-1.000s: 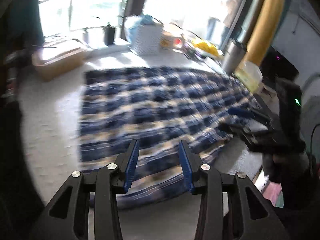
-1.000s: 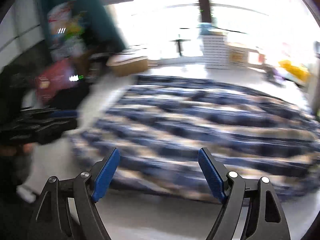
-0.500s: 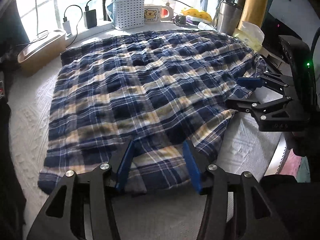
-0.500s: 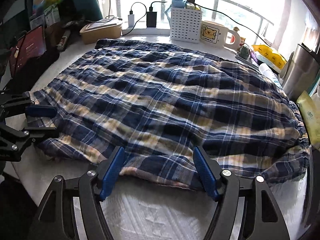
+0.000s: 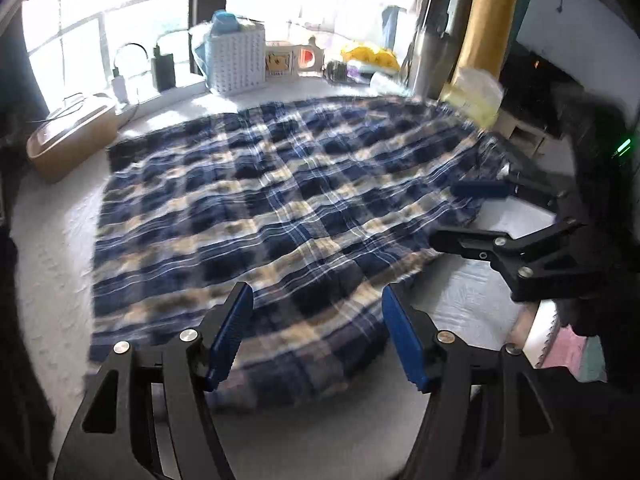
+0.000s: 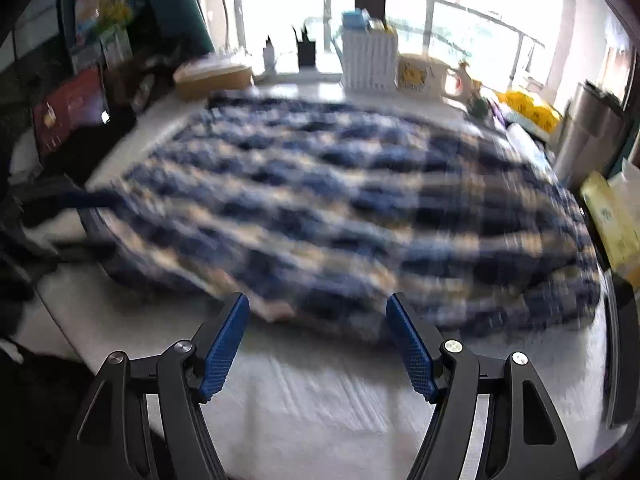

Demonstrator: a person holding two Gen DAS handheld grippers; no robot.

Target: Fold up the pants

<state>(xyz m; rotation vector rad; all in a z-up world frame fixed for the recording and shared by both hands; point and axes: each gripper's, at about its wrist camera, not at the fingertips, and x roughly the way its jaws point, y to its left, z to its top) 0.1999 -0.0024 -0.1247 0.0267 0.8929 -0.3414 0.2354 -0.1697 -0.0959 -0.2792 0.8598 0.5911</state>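
Since the frame a second ago, my left tongs (image 5: 316, 334) had spread wider, and they were opening more right then. In the left wrist view, the near edge of the plaid pants (image 5: 280, 220) lay between the two blue pads (image 5: 230, 336), but the pads did not press on the cloth, so I held nothing there. The pants were spread flat on the white worktop (image 5: 52, 280), with a tan box (image 5: 70, 140) at the far left corner and a white basket (image 5: 236, 60) by the window. My right tongs (image 5: 464, 214) showed at the right side, near the pants' edge.

In the right wrist view, the picture was blurry. The right tongs (image 6: 318, 342) were wide open and had hold of nothing. The pants (image 6: 340, 208) lay just past the tips, over most of the worktop (image 6: 320, 392). A tall metal cup (image 6: 588, 132) and a yellow pack (image 6: 612, 216) stood just beside the far right edge of the cloth.

I thought a few things could go wrong. If I closed the tongs too shallow, I might pinch only the top layer, and the fold would come out crooked. If one side lifted before the other, the cloth could bunch up. A big swing could drag the pants into the cup and knock it over.
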